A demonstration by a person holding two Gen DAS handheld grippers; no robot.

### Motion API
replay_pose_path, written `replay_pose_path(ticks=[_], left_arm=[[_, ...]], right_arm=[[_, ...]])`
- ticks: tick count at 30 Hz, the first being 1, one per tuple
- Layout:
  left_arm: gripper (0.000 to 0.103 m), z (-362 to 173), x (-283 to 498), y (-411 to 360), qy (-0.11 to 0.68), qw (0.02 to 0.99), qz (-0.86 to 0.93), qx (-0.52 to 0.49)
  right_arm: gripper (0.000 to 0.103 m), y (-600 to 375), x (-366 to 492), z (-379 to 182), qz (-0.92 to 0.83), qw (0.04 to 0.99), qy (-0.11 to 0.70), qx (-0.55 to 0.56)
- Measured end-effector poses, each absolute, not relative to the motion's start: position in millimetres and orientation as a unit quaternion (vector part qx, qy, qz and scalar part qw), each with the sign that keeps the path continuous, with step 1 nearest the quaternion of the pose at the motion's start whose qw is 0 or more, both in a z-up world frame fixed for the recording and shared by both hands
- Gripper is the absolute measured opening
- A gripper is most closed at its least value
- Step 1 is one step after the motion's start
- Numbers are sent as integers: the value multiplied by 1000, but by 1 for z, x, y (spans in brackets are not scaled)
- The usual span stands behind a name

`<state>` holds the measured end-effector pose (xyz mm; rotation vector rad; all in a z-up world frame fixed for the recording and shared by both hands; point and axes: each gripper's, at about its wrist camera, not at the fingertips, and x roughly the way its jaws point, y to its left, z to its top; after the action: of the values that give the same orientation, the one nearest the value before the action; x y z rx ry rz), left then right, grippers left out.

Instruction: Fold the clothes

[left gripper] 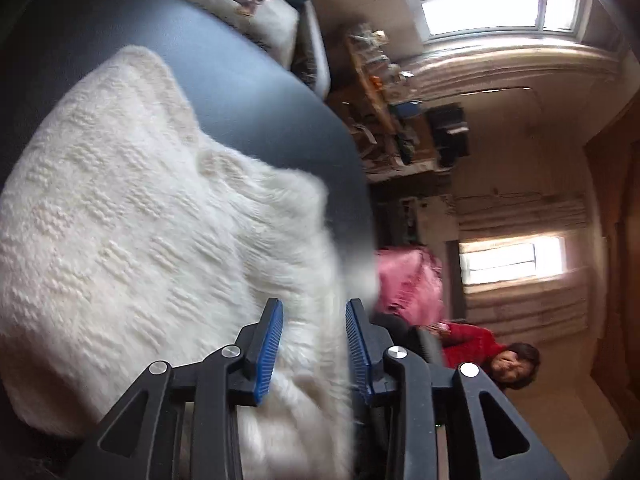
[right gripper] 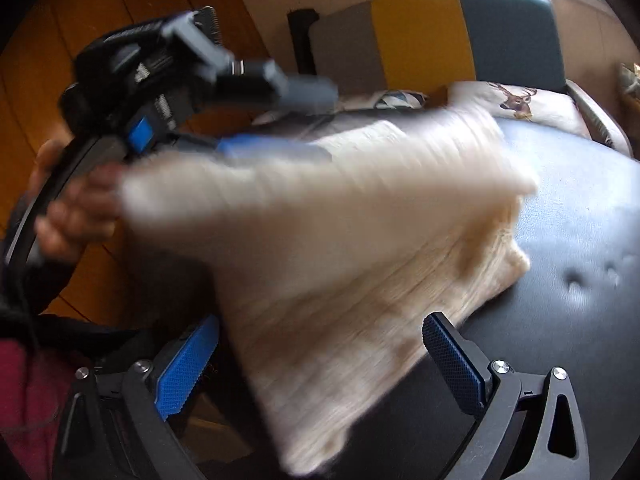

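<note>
A fluffy white knit sweater (left gripper: 120,216) lies on a dark leather surface (left gripper: 248,92). My left gripper (left gripper: 313,304) has its blue pads (left gripper: 272,344) closed on a thick fold at the sweater's near edge. In the right wrist view that left gripper (right gripper: 276,152), held by a hand (right gripper: 76,204), lifts the sweater (right gripper: 340,240) edge off the dark surface (right gripper: 568,248); the cloth is motion-blurred. My right gripper (right gripper: 324,320) stands wide open, its fingers on either side of the hanging cloth without touching it.
A deer-print cushion (right gripper: 520,100) lies on a chair with a yellow and teal back (right gripper: 460,32) behind the surface. Wooden floor (right gripper: 100,8) shows on the left. A person in red (left gripper: 476,344), pink cloth (left gripper: 408,280) and cluttered shelves (left gripper: 384,112) sit beyond the edge.
</note>
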<state>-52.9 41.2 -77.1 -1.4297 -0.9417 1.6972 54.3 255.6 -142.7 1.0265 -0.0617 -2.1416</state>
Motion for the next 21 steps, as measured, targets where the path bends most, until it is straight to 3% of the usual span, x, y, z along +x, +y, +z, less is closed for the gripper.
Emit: replay_pose_path(ticks=[3, 6, 9, 12, 17, 21], left_arm=[[31, -41, -46, 22, -362, 373, 683, -514], [32, -27, -56, -13, -307, 334, 749, -483], [32, -37, -51, -44, -233, 270, 804, -476], [31, -69, -32, -82, -233, 258, 795, -497], [31, -83, -3, -77, -185, 321, 793, -483], [31, -85, 17, -60, -113, 375, 793, -467]], right_arm=[[103, 255, 70, -139, -833, 383, -38, 397], [103, 258, 81, -144, -829, 374, -59, 412], [103, 262, 94, -144, -828, 365, -80, 418], [103, 269, 110, -116, -841, 367, -80, 389], [103, 244, 100, -68, -848, 398, -34, 347], [103, 209, 52, -75, -809, 417, 22, 414]])
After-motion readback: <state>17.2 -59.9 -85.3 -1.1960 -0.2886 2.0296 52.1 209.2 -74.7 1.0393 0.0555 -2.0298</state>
